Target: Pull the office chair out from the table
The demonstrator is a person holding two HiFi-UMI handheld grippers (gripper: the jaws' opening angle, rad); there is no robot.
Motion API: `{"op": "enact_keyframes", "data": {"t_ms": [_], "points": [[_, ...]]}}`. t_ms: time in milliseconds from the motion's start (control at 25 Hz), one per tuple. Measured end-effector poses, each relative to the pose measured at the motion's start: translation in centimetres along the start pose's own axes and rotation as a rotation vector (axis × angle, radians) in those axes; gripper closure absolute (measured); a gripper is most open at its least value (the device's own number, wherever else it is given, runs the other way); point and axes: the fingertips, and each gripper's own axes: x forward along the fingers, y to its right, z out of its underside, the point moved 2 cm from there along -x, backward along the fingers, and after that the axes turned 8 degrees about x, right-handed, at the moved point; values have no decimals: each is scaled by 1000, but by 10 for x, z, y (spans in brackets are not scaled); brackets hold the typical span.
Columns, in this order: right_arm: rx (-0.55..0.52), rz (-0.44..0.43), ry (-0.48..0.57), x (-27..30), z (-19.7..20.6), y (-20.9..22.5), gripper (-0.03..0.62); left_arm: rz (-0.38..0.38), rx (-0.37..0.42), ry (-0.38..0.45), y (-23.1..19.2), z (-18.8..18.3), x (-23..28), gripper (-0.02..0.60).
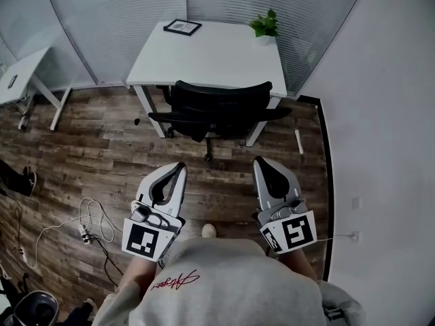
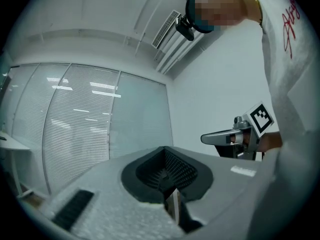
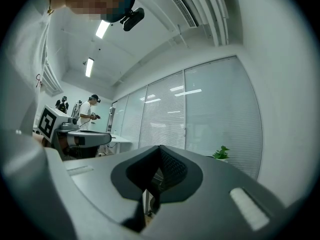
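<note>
Two claws pinched together, empty: left claw (image 1: 178,170), right claw (image 1: 260,163).
Black curved office chair (image 1: 219,106) under flat white tabletop (image 1: 211,53); another person (image 3: 90,109) only in right claw view.

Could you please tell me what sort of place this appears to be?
Most likely an office: a white desk with a black office chair tucked under it, glass partition walls with blinds, and a potted plant on the desk.

office chair (image 1: 216,107) black | table (image 1: 204,60) white | floor (image 1: 95,148) dark brown wood-plank | plant (image 1: 265,24) green | frame (image 1: 182,26) black, print inside unclear | left gripper (image 1: 181,167), right gripper (image 1: 259,161) light grey, black pads, black-white square markers | sweatshirt (image 1: 224,284) grey, red script | blinds (image 1: 115,19) pale, fine stripes
</note>
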Motion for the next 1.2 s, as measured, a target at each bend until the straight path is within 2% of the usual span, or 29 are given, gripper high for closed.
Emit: {"op": "enact_keyframes", "data": {"t_ms": [320, 560, 760, 920, 1200], "points": [[-10, -12, -16, 12, 1, -5, 595, -28, -17, -16, -17, 9, -6, 589], [-2, 0, -41, 13, 9, 7, 595, -33, -34, -21, -16, 15, 2, 589], [0, 7, -42, 19, 13, 28, 595, -27, -20, -68, -16, 29, 16, 589], [2, 9, -35, 28, 14, 53, 595, -34, -14, -15, -17, 27, 41, 589], [-12, -11, -24, 56, 5, 105, 595, -72, 21, -31, -33, 27, 91, 589]]}}
